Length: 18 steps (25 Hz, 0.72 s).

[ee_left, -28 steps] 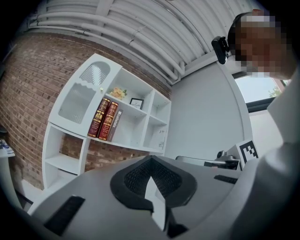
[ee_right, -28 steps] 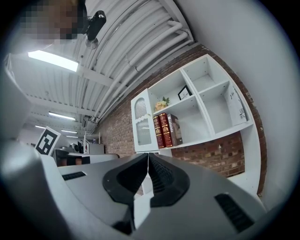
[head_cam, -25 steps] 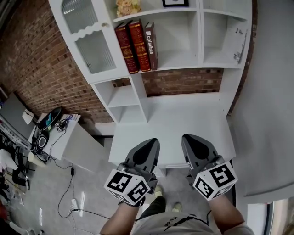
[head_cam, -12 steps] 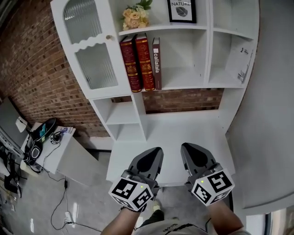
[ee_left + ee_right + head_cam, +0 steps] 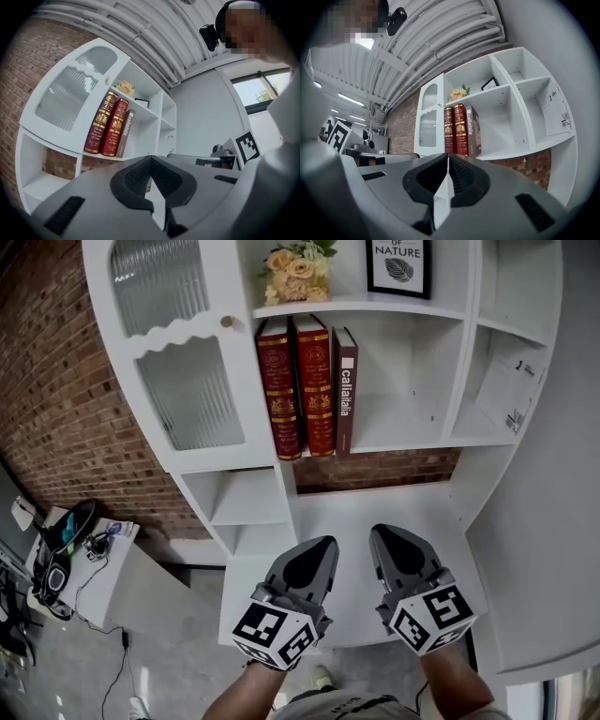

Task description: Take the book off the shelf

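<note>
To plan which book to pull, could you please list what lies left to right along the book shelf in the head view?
Ribbed glass door → left red book → right red book → brown book → paper sheet.

Right gripper closed in front of a bookshelf

The right gripper (image 5: 448, 157) has its jaws pressed together with nothing between them, facing a white shelf (image 5: 519, 152). Two red books (image 5: 455, 128) and a brown book (image 5: 471, 131) stand upright, side by side and touching. Flowers (image 5: 458, 93) and a framed picture (image 5: 489, 83) sit on the board above, with a glass door (image 5: 429, 121) to the left.
</note>
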{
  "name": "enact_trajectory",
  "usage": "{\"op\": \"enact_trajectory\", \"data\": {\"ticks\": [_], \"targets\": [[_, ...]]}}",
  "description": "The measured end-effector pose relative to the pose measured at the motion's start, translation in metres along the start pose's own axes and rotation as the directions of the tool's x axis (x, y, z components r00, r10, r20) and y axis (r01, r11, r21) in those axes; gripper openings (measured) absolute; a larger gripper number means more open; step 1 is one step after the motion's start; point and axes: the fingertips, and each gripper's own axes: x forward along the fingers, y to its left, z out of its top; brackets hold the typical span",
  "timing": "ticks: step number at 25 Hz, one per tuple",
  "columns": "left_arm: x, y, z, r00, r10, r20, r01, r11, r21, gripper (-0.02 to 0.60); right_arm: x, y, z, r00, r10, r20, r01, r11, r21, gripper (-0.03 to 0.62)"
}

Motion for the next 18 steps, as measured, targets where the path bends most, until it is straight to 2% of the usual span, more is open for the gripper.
{"op": "enact_trajectory", "data": {"ticks": [6,12,14,16,18], "targets": [[0.018,0.036,0.001,0.999,-0.05,0.0,0.05,0.998,-0.027,0.011,0.049,-0.013,0.003,0.997,-0.075,0.001,0.075,0.997,-0.03,0.018],[0.037,0.064,0.003,0.999,-0.043,0.012,0.043,0.998,-0.055,0.011,0.089,-0.029,0.012,0.993,-0.122,0.01,0.122,0.99,-0.069,0.028],[0.045,0.07,0.003,0.999,-0.038,0.011,0.039,0.998,-0.056,0.011,0.102,-0.037,0.013,0.992,-0.128,0.011,0.128,0.99,-0.066,0.048],[0.052,0.072,0.0,0.999,-0.039,0.005,0.04,0.998,-0.048,0.011,0.115,-0.047,0.017,0.992,-0.129,0.016,0.13,0.99,-0.061,0.103],[0.058,0.075,0.0,1.0,-0.031,0.001,0.031,0.999,-0.042,0.011,0.128,-0.058,0.021,0.991,-0.133,0.029,0.134,0.989,-0.059,0.12]]}}
